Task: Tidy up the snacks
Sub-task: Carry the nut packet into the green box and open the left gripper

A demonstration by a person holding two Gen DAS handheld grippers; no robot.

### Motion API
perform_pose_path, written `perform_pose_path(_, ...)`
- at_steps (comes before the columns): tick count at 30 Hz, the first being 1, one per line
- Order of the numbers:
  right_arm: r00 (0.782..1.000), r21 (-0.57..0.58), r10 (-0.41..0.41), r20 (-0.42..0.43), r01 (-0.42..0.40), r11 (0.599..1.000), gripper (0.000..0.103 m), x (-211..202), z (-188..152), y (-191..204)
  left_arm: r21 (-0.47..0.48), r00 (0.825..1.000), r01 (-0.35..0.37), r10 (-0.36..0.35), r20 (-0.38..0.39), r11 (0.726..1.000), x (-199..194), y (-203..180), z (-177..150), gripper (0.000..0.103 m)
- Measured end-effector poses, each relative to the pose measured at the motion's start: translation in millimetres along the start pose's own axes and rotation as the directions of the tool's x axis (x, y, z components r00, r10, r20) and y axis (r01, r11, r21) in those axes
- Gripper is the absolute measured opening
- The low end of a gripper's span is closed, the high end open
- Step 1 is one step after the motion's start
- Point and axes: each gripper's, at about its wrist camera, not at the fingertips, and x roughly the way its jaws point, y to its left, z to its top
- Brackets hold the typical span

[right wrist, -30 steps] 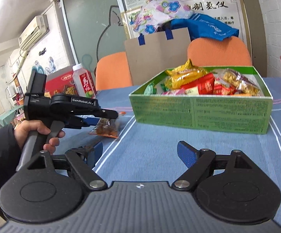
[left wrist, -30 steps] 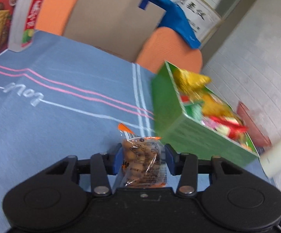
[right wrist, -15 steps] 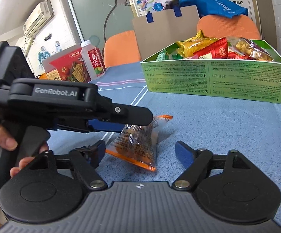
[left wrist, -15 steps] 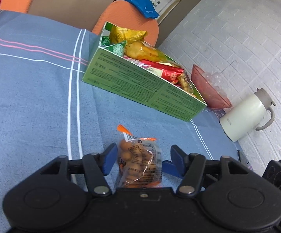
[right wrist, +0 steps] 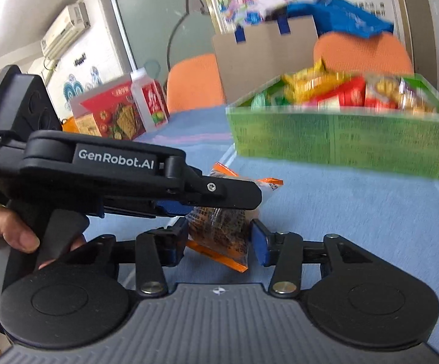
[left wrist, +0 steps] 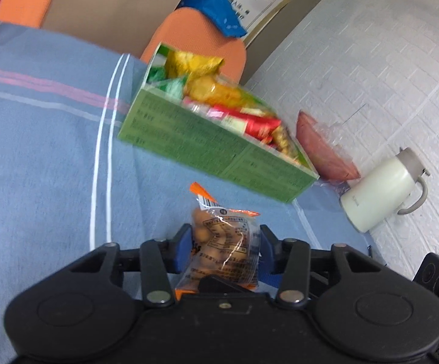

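While the small clear packet of orange-brown snacks hung between both tools above the blue tablecloth, we saw the left gripper with its blue pads on either side of the packet, the jaws closing slightly; whether they still pressed the wrapper we could not tell. In the right wrist view the right gripper was closing around the same packet from below, its left pad at the wrapper's edge and its right pad just beside it, not clearly touching. The left tool crossed that view from the left, held by a hand. Beyond them on the cloth stood the green box, already full of bright snack bags. Near the wall we noted a white jug, and to the far left a red cracker box and a bottle.
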Motion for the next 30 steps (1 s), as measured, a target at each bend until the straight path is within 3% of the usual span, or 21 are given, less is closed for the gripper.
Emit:
perform_pose_path(11, 0.982, -0.139, -0.006, 0.189, 0.033, 0.99, 0.072, 16.1, 81.5, -11.4, 0.071, 0.982, 0.006, -0.019, 0.189, 0.997, 7.1, -20.4, 85.9, 0.069)
perform_pose_path(22, 0.97, -0.181, -0.02, 0.242, 0.066, 0.981, 0.069, 64.0, 121.5, -35.8, 0.081, 0.975, -0.011, -0.008, 0.224, 0.997, 46.6, 5.0, 141.2, 0.069)
perform_pose_path(23, 0.97, -0.181, -0.021, 0.243, 0.066, 0.981, 0.069, 68.1, 122.4, -37.5, 0.084, 0.975, -0.017, -0.002, 0.223, 0.996, 49.8, 6.9, 143.5, 0.072)
perform_pose_path(24, 0.97, -0.179, -0.022, 0.244, 0.068, 0.982, 0.069, 72.5, 122.8, -39.1, 0.083, 0.976, -0.021, 0.003, 0.218, 0.996, 53.0, 9.3, 144.6, 0.083)
perform_pose_path(26, 0.969, -0.181, -0.047, 0.243, 0.093, 0.979, 0.077, 84.0, 121.0, -42.7, 0.075, 0.983, -0.024, 0.009, 0.184, 0.997, 61.6, 15.6, 145.9, 0.103)
perform_pose_path(28, 0.971, -0.225, -0.093, 0.221, 0.144, 0.964, 0.103, 98.3, 114.0, -44.2, 0.055, 0.984, -0.051, 0.041, 0.172, 0.997, 65.1, 23.3, 142.6, 0.103)
perform_pose_path(30, 0.964, -0.257, -0.161, 0.214, 0.214, 0.942, 0.103, 102.6, 102.9, -43.4, 0.042, 0.973, -0.111, 0.099, 0.208, 0.993, 59.6, 28.8, 135.8, 0.103)
